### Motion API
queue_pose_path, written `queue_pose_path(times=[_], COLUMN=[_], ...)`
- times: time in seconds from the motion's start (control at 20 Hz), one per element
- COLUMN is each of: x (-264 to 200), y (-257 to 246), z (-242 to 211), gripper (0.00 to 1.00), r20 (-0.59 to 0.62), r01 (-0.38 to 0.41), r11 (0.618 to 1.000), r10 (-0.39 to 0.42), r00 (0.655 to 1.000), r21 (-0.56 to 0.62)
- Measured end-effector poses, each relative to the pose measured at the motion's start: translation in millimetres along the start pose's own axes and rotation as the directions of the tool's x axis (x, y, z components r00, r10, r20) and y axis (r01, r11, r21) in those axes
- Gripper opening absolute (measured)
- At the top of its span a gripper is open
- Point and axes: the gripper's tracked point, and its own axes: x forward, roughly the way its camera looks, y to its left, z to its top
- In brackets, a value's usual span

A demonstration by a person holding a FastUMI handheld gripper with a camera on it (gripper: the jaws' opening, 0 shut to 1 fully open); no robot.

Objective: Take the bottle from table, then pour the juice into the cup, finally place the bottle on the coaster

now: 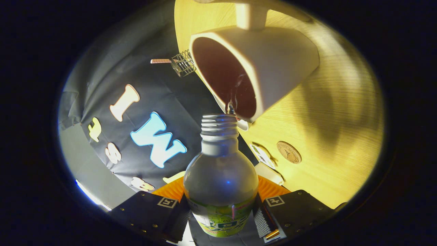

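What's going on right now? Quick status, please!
Gripper shut on bottle, tipped toward cup. Thin stream running from bottle mouth into cup. Coaster on table beyond the fingers, nothing on it.

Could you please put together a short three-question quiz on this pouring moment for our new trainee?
1. True or false: the gripper is shut on the bottle.
2. Where does the bottle's mouth point: A) into the cup, B) at the round coaster, C) at the wire tool?
3. What surface does the cup stand on?

Key: 1 true; 2 A; 3 the wooden table.
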Motion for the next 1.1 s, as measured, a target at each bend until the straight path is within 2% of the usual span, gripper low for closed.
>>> queue_pose_path(times=[0.6, 1.1], x=[2, 2], y=[20, 18], z=[-9, 1], gripper=[0.78, 0.78], r20=[-0.002, -0.008], r01=[-0.039, 0.029], r11=[0.999, 0.999], r10=[0.039, -0.029], r00=[0.999, 1.0], r21=[0.007, -0.022])
